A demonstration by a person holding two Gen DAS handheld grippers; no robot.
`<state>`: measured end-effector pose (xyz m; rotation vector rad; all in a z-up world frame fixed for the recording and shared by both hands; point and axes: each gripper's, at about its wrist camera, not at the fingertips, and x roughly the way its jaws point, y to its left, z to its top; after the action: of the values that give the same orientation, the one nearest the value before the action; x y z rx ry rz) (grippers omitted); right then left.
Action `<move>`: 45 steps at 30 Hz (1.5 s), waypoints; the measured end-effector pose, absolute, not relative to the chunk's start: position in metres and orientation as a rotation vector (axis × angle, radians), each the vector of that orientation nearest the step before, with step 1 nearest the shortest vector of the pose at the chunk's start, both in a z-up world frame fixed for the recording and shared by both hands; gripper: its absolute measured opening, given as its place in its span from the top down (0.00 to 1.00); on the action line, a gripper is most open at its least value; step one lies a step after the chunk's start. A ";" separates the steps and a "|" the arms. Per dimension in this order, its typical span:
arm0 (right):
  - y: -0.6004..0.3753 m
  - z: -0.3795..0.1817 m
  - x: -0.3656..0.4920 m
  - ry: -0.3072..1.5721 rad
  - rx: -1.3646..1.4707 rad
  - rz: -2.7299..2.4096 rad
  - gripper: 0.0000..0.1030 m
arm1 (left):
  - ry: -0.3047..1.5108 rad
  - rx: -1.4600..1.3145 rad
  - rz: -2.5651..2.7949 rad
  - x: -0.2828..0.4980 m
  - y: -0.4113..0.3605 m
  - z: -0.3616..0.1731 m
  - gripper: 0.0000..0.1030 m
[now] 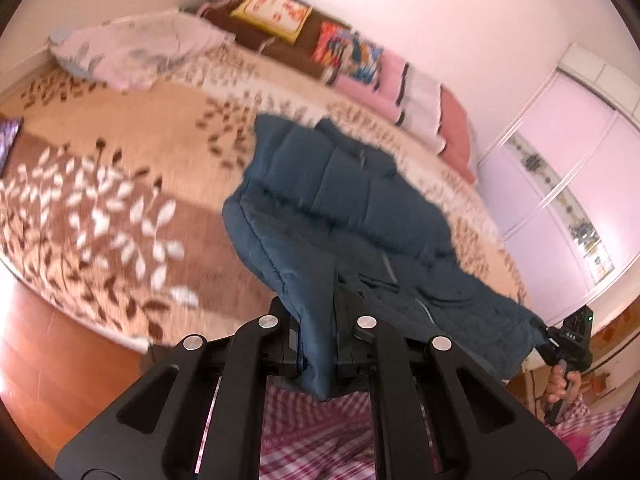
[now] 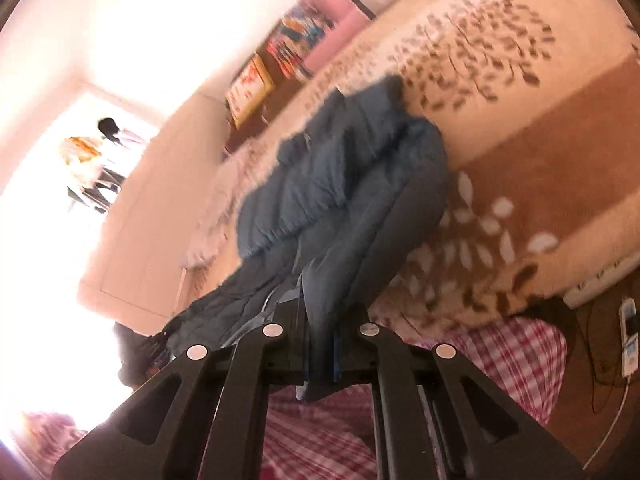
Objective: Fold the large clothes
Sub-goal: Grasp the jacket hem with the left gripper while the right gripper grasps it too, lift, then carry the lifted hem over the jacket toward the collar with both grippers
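Note:
A dark blue quilted jacket (image 1: pixel 340 200) lies partly on the bed, its near edge lifted off the blanket. My left gripper (image 1: pixel 318 340) is shut on one corner of that edge, with cloth bunched between the fingers. In the left wrist view my right gripper (image 1: pixel 552 340) shows at the lower right, held by a hand and pinching the other corner. The right wrist view shows the same jacket (image 2: pixel 344 192) hanging from my right gripper (image 2: pixel 320 352), which is shut on its hem. My left gripper (image 2: pixel 160 350) is a dark shape at the jacket's far corner.
The bed carries a beige and brown leaf-patterned blanket (image 1: pixel 120 200). Folded blankets and pillows (image 1: pixel 360 60) line the wall side, and a pale bundle (image 1: pixel 132 56) lies at the far corner. A white wardrobe (image 1: pixel 568 184) stands right. A person's red checked clothing (image 1: pixel 320 432) is below.

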<state>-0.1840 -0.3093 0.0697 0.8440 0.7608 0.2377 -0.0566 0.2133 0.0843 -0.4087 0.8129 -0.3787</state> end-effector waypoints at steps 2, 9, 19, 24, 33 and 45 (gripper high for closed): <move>-0.310 0.079 -0.184 0.734 0.845 0.243 0.91 | 0.785 -0.407 -0.382 -0.056 0.214 0.097 0.92; -0.304 0.096 -0.194 0.703 0.829 0.258 0.91 | 0.741 -0.398 -0.383 -0.071 0.227 0.117 0.92; -0.294 0.116 -0.234 0.689 0.805 0.270 0.91 | 0.729 -0.290 -0.427 -0.124 0.233 0.142 0.91; -0.287 0.127 -0.263 0.679 0.796 0.272 0.91 | 0.709 -0.263 -0.461 -0.153 0.240 0.155 0.91; -0.282 0.128 -0.277 0.668 0.821 0.289 0.91 | 0.734 -0.279 -0.467 -0.159 0.245 0.155 0.91; -0.302 0.143 -0.197 0.653 0.827 0.288 0.91 | 0.726 -0.364 -0.440 -0.085 0.230 0.170 0.91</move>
<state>-0.1965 -0.3017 0.1425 0.8273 0.6531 0.2882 -0.0849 0.2298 0.1704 -0.3640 0.7260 -0.4395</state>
